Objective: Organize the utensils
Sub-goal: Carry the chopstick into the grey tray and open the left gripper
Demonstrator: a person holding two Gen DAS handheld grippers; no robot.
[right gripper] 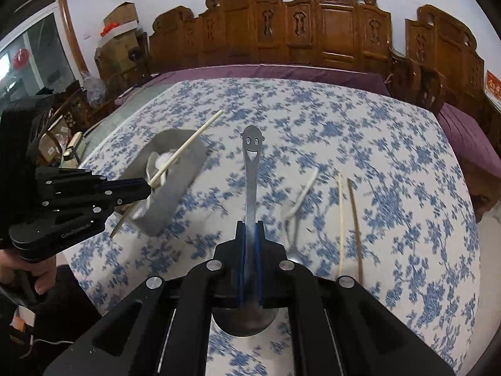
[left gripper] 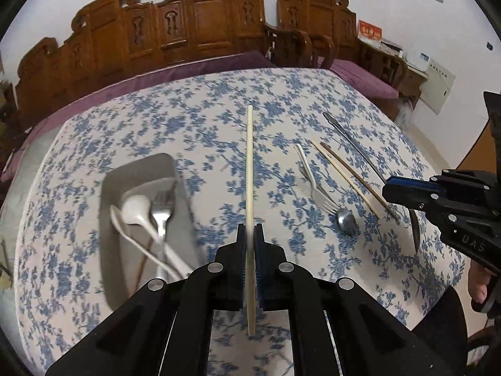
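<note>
**Both claws loaded, tray is next**

While the left wrist view looks down at the blue-flowered tabletop (left gripper: 313, 100), the left claw (left gripper: 250, 235) is pinched closed on a pale, long chopstick (left gripper: 249, 163), lifted clear of the cloth. The grey rectangular tray (left gripper: 108, 194) to its left already holds a white spoon (left gripper: 136, 210) and a steel fork (left gripper: 161, 213). A second fork (left gripper: 319, 199), two more chopsticks (left gripper: 350, 178) and a small steel spoon (left gripper: 346, 221) lie loose at the right.

In the right wrist view, the right claw (right gripper: 250, 228) is closed on a steel spoon with a smiling-face handle (right gripper: 252, 169), bowl hanging below the jaws. I judge this the carrying step; next, each utensil must be brought over the tray and released inside.
</note>
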